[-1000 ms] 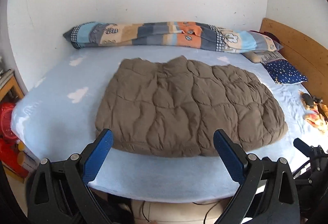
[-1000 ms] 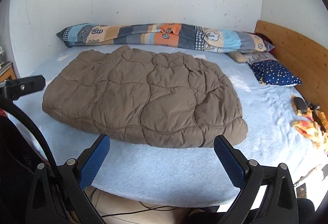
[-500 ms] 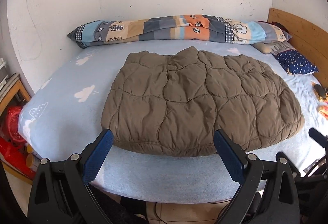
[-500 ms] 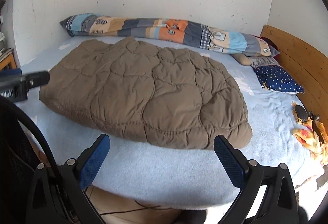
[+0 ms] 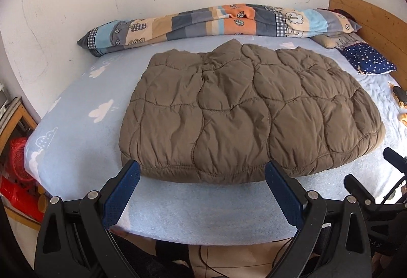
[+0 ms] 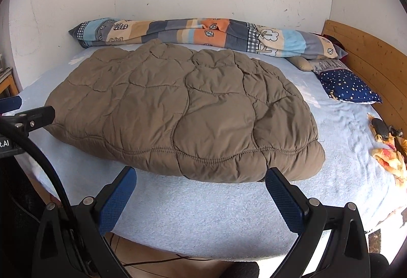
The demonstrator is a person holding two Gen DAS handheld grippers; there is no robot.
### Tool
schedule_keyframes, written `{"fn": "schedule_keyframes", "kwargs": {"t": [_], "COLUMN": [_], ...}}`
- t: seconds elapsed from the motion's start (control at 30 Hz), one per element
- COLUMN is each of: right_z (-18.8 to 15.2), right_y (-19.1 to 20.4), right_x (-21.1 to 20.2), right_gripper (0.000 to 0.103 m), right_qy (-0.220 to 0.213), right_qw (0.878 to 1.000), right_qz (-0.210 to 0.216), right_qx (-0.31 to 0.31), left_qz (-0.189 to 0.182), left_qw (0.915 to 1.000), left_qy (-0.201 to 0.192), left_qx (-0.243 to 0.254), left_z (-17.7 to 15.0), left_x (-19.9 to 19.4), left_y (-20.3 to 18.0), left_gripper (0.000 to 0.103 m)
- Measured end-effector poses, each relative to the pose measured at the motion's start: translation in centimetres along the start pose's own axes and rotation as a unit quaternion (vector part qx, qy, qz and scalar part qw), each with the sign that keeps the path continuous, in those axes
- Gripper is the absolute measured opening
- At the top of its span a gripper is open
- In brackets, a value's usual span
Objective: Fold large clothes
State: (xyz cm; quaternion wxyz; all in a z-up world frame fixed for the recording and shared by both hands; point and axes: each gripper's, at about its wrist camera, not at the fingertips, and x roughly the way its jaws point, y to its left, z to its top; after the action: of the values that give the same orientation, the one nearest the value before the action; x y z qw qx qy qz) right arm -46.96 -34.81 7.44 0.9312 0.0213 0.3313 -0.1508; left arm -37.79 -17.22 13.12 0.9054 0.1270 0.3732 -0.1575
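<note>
Left wrist view: the brown quilted padded jacket [image 5: 244, 112] lies flat across the middle of the bed with the pale blue cloud-print sheet [image 5: 84, 110], its gathered hem along the near side and its collar notch towards the wall. No sleeve shows spread out to either side, so the garment reads as a compact rounded slab; whether sleeves are tucked under it cannot be told. The left gripper [image 5: 203, 183] hangs just short of the hem near the jacket's left corner, jaws spread wide and holding nothing, a stance that would suit pinching that edge. Along the wall lies a long rolled patchwork blanket in orange, grey and light blue [image 5: 223, 21], well apart from the jacket, which leaves open sheet around the garment on all sides.

Right wrist view: the same jacket [image 6: 188, 110] runs away to the left, its thick right-hand corner nearest the camera. The right gripper [image 6: 201, 186] hovers over bare sheet just before that corner, jaws also wide apart and empty. A dark blue star-print pillow [image 6: 348, 87] rests by the wooden headboard [image 6: 368, 59], clear of the work.

With both tools level at the two hem corners, the scene fits either a hem-to-collar fold about to be taken or a finished bundle just let go.
</note>
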Motion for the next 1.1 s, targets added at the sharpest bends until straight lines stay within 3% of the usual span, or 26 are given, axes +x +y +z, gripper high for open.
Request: {"fn": "schedule_keyframes", "kwargs": {"t": [1.1], "right_z": [-0.08], "right_y": [-0.62], "right_x": [-0.51], "right_gripper": [0.103], "right_qy": [-0.009], "right_qw": [1.0], "right_qz": [0.0], "right_qx": [0.011], "left_qz": [0.011], "left_qw": [0.9999], "left_qy": [0.008], "left_qx": [0.006], "left_z": [-0.29], "left_x": [-0.43], "left_y": [0.1], "left_gripper": [0.099]}}
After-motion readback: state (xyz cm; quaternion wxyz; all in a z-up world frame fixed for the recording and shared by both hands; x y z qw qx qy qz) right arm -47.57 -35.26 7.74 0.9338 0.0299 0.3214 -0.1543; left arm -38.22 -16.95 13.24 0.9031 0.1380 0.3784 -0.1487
